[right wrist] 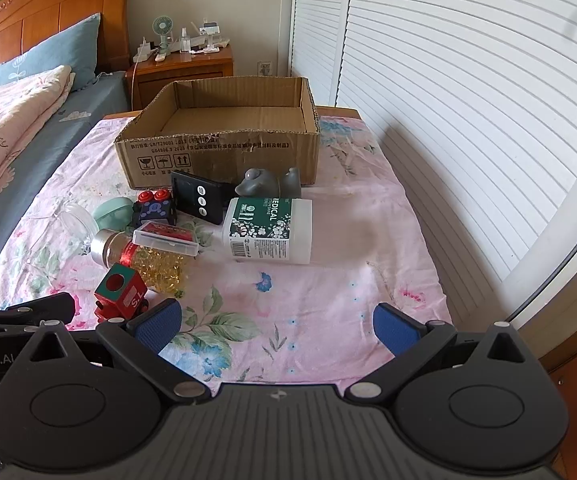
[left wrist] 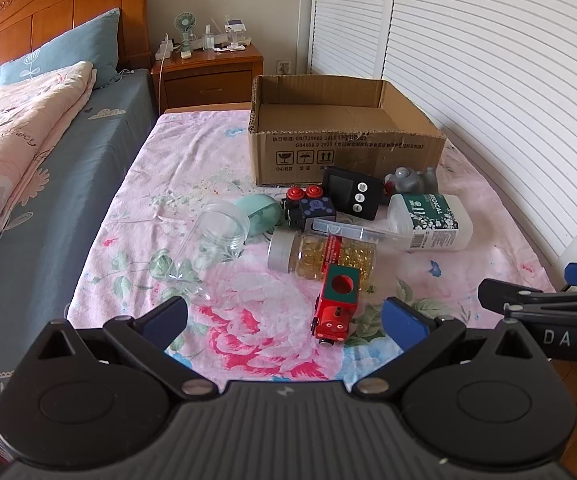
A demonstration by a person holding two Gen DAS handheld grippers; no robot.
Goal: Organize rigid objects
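An open, empty cardboard box (left wrist: pixel 344 148) (right wrist: pixel 224 152) stands at the far side of a floral cloth. In front of it lie a red toy train (left wrist: pixel 334 308) (right wrist: pixel 122 290), a capsule bottle (left wrist: pixel 320 254) (right wrist: pixel 144 256), a clear case (left wrist: pixel 344 232) (right wrist: pixel 166 238), a white medical bottle (left wrist: pixel 428 220) (right wrist: pixel 272 230), a black timer (left wrist: pixel 352 194) (right wrist: pixel 198 196), a grey figurine (left wrist: pixel 406 180) (right wrist: pixel 268 182), a dark cube toy with red knobs (left wrist: pixel 308 206) (right wrist: pixel 154 206), a green oval object (left wrist: pixel 258 212) (right wrist: pixel 114 210) and a clear jar (left wrist: pixel 216 236) (right wrist: pixel 74 222). My left gripper (left wrist: pixel 284 322) is open, near the train. My right gripper (right wrist: pixel 276 326) is open and empty.
A bed with blue sheet and pink quilt (left wrist: pixel 20 132) lies to the left. A wooden nightstand (left wrist: pixel 208 76) with small items stands behind. White louvred doors (left wrist: pixel 488 80) run along the right. The right gripper's fingers (left wrist: pixel 544 300) show at the right edge of the left wrist view.
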